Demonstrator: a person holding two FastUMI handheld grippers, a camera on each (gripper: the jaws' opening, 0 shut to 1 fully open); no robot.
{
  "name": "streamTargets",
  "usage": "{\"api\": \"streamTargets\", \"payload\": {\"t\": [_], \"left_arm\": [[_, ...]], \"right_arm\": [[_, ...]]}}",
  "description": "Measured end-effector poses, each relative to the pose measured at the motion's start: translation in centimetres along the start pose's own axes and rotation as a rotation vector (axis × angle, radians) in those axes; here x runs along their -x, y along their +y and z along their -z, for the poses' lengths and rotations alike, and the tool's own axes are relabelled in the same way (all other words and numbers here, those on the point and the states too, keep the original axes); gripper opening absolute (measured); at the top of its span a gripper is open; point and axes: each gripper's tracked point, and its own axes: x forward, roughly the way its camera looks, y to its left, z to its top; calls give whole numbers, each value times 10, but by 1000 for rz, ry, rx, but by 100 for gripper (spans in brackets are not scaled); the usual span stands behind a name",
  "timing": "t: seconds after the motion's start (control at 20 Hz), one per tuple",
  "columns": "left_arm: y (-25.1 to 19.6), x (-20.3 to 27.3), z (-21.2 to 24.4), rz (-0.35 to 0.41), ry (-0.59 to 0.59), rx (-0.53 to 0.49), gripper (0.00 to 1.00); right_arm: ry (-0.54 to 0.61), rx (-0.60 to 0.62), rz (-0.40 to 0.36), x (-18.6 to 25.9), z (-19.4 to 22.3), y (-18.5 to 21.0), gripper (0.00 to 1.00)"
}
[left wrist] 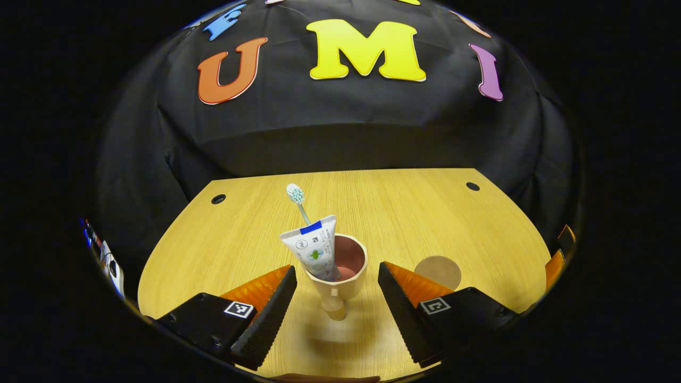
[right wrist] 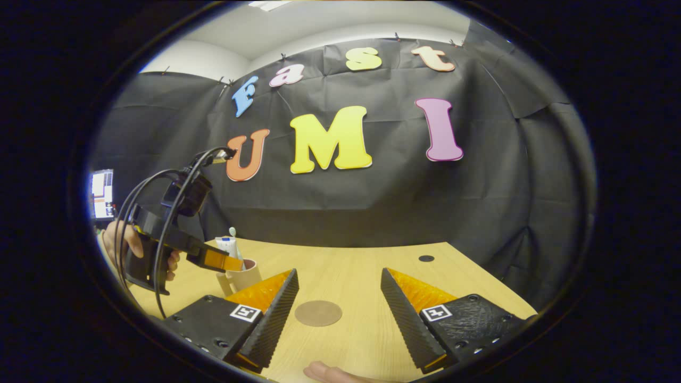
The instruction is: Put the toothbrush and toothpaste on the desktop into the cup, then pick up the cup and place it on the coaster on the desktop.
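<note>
Cup (left wrist: 340, 268) holds toothbrush (left wrist: 296, 195), toothpaste (left wrist: 315, 249), mid-table, off coaster (left wrist: 438, 271). My left gripper (left wrist: 337, 298) wide around it; right gripper (right wrist: 339, 308) wide. Next: close squarely, lift upright.

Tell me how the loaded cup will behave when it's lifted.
The cup looks rigid, probably light. The toothpaste and toothbrush stand tall above its rim, leaning, so it may be top-heavy and tip if jerked.

Both grippers (left wrist: 337, 298) (right wrist: 339, 303) agape (fingers apart)
</note>
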Motion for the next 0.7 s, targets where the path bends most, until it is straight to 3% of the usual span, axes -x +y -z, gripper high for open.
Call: {"api": "streamTargets", "payload": {"t": [0.2, 0.4, 0.5, 0.7], "left_arm": [[-2, -15, 30, 29, 227, -5, 98], [3, -42, 49, 3, 319, 3, 97], [2, -49, 58, 18, 355, 22, 94], [0, -46, 59, 20, 375, 46, 77]], "right_arm": [[13, 15, -16, 0, 6, 8, 94], [27, 29, -26, -1, 12, 12, 94], [38, 25, -27, -3, 15, 11, 94], [63, 0, -25, -7, 22, 9, 94]]}}
